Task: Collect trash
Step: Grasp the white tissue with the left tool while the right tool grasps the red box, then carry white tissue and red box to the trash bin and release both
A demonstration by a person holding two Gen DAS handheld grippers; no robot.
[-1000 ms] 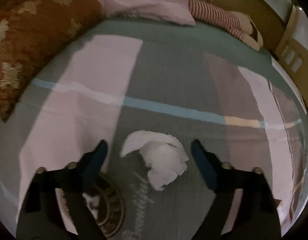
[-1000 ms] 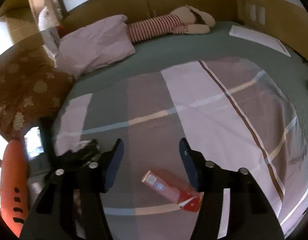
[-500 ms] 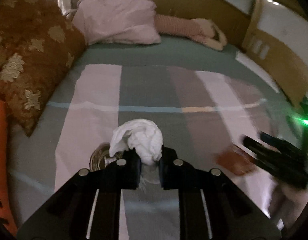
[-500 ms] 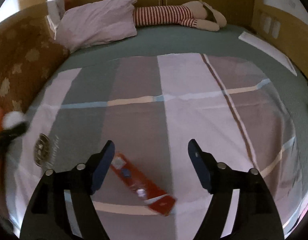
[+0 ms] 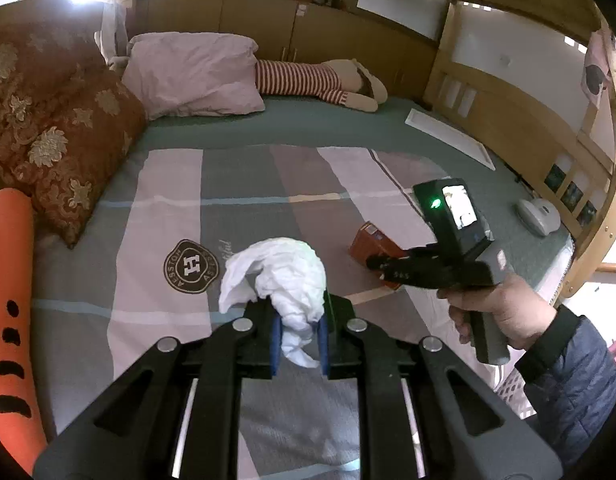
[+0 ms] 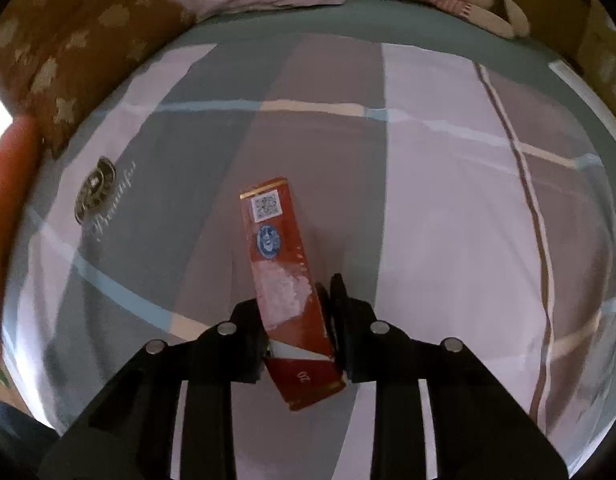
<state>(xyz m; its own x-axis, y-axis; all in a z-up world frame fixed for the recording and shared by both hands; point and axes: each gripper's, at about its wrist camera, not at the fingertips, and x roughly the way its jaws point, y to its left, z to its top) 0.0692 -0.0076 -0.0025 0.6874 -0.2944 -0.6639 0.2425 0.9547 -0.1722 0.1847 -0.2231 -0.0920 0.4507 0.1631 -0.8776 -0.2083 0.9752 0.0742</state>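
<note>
My left gripper (image 5: 299, 334) is shut on a crumpled white tissue (image 5: 286, 280) and holds it above the striped bedspread (image 5: 160, 184). My right gripper (image 6: 298, 326) is closed around the near end of a long red carton (image 6: 282, 276) that lies on the bedspread (image 6: 448, 208). In the left wrist view the right gripper (image 5: 378, 264) shows at the right, held in a hand (image 5: 504, 306), down at the red carton (image 5: 372, 240).
A brown floral cushion (image 5: 56, 132), a pink pillow (image 5: 196, 72) and a striped plush toy (image 5: 320, 80) lie at the bed's far end. An orange bolster (image 5: 8, 320) runs along the left. A white board (image 5: 448, 136) and wooden panelling (image 5: 504, 120) are at the right.
My left gripper closed on the tissue and lifted it off the bed. My right gripper moved down over the red carton and closed around its near end.
</note>
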